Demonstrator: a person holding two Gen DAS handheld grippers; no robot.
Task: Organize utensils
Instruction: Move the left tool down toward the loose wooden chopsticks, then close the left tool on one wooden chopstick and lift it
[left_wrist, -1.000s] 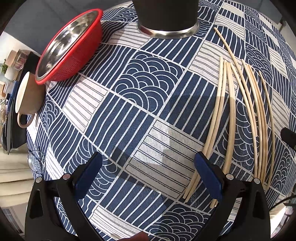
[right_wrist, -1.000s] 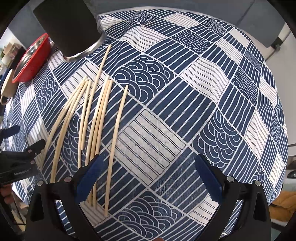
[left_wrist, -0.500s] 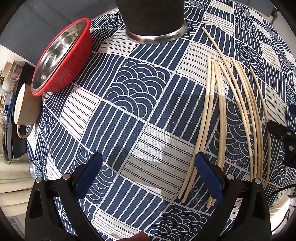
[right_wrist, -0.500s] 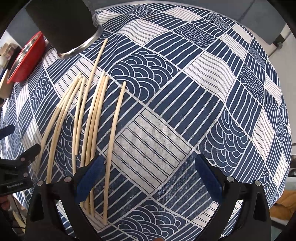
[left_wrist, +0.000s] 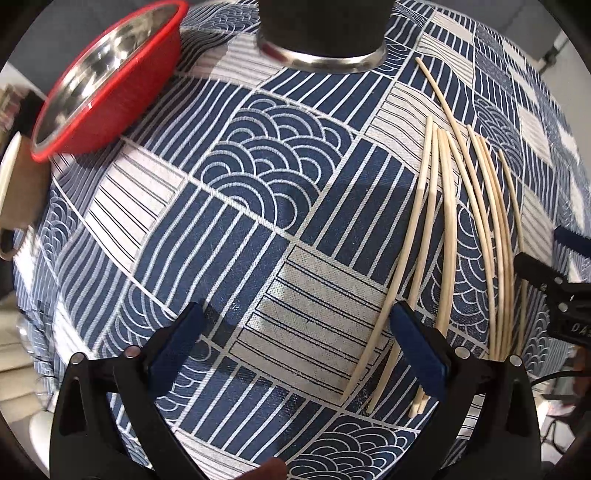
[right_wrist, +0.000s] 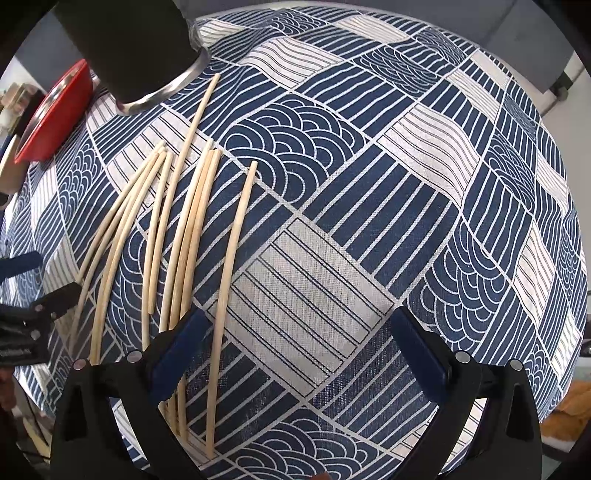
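Observation:
Several pale wooden chopsticks (left_wrist: 448, 236) lie side by side on the blue patterned tablecloth (left_wrist: 258, 229); they also show in the right wrist view (right_wrist: 192, 236). A black cylindrical holder with a steel base (left_wrist: 321, 33) stands at the far side, also in the right wrist view (right_wrist: 136, 48). My left gripper (left_wrist: 299, 347) is open and empty, just left of the chopsticks, with its right finger over their near ends. My right gripper (right_wrist: 299, 347) is open and empty, just right of them, with its left finger over their near ends.
A red colander with a steel bowl inside (left_wrist: 99, 81) sits at the far left, with a tan mug (left_wrist: 14, 184) beside it at the table edge. The right gripper's black body (left_wrist: 561, 291) shows at the right edge of the left wrist view.
Both grippers have moved forward and lower toward the chopsticks and the holder. The jaws stay open. The chopsticks have not moved.

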